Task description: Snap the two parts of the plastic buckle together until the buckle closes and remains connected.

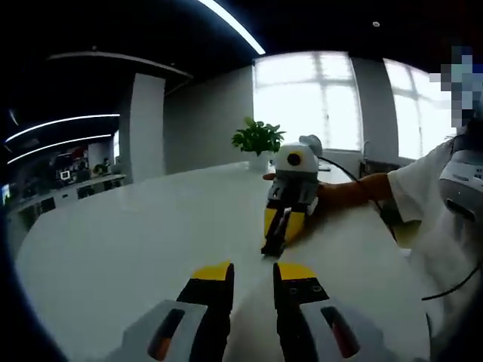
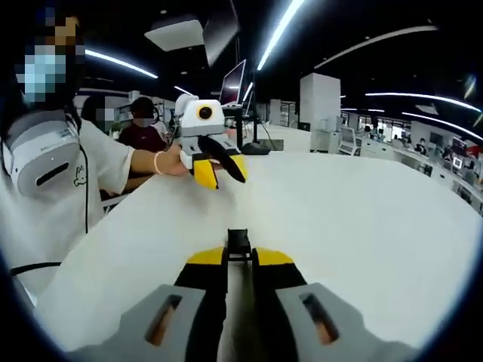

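Right claw [image 2: 239,260] pinches 1 black buckle part [image 2: 238,243] just above the white tabletop [image 2: 362,226]. Left claw [image 1: 253,273] hangs with jaws slightly spread, nothing between them — in the right gripper view it sits at 11 o'clock, a potted plant [image 1: 258,140] beyond.
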